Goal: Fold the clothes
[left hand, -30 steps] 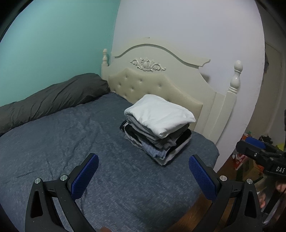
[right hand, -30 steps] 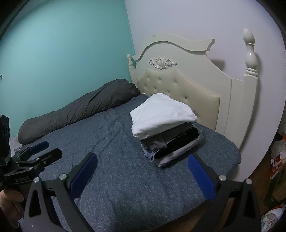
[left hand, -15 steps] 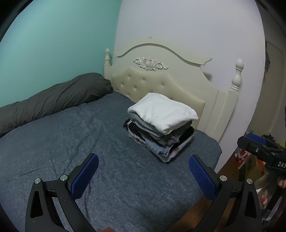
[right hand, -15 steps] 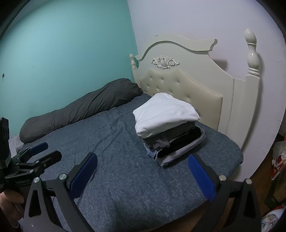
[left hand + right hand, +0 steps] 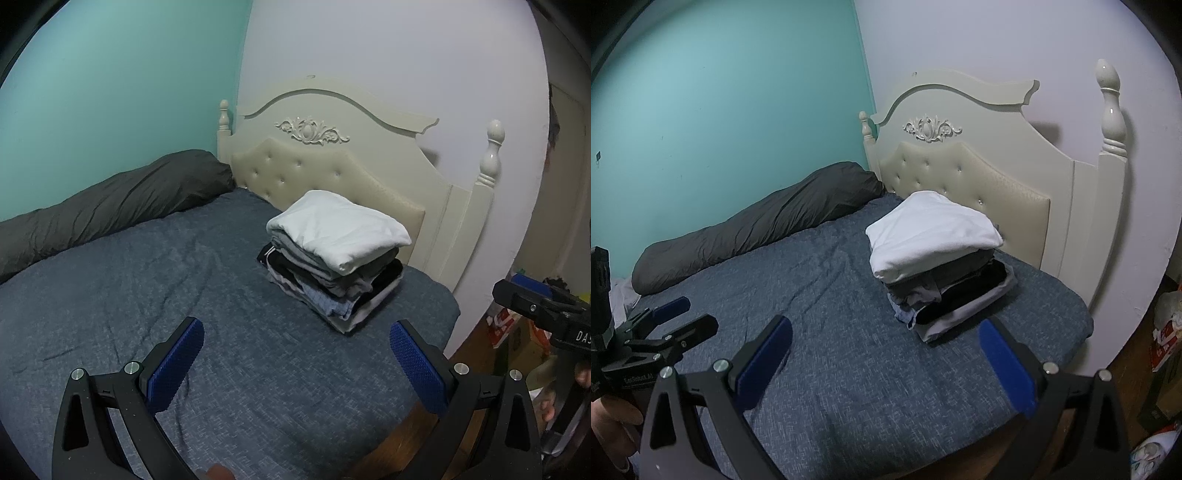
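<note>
Both tools backed off slightly, spread & empty; folded stack [image 5: 334,254] sits ahead-right.

One stack [image 5: 334,254] of folded clothes sits on the bed [image 5: 147,295], near the headboard [image 5: 332,162]; one white piece [image 5: 931,232] tops it, and the layers beneath are too bunched to count exactly. One dark bolster [image 5: 110,206] lies along the far side of the bed from the stack; one headboard carries two posts, one at each end. Two grippers show, the left [image 5: 295,365] and the right [image 5: 886,362], each with two blue pads spread wide and empty.
</note>
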Motion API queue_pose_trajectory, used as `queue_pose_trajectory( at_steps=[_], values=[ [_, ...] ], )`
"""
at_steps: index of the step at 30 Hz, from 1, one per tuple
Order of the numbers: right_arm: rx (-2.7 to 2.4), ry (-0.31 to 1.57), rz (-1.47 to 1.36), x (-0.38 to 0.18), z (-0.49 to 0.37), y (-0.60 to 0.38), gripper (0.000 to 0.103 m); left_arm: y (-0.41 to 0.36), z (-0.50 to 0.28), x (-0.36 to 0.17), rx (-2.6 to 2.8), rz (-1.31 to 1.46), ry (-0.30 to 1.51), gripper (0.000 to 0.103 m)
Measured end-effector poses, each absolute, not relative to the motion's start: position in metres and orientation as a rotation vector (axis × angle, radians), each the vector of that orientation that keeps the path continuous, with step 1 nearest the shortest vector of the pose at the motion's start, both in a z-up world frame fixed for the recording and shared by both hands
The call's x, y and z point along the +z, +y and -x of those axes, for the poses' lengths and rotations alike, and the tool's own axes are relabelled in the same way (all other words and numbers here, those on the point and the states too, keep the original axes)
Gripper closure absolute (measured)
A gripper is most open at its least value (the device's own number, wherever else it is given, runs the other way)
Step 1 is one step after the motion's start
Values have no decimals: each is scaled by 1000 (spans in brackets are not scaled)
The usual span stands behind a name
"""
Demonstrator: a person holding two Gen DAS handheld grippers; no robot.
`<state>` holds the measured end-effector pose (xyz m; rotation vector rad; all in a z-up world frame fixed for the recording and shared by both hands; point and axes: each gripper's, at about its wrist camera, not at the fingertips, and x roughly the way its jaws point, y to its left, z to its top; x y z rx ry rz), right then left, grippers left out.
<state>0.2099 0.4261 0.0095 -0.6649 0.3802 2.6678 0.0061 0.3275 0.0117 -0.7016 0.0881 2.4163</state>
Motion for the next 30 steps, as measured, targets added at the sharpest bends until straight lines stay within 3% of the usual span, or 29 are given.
queue_pose_trajectory(
  at_steps=[30],
  values=[
    [2664, 389, 659, 10, -215, 429, 1, 329, -8, 16, 2414, 687, 98, 0]
  ],
)
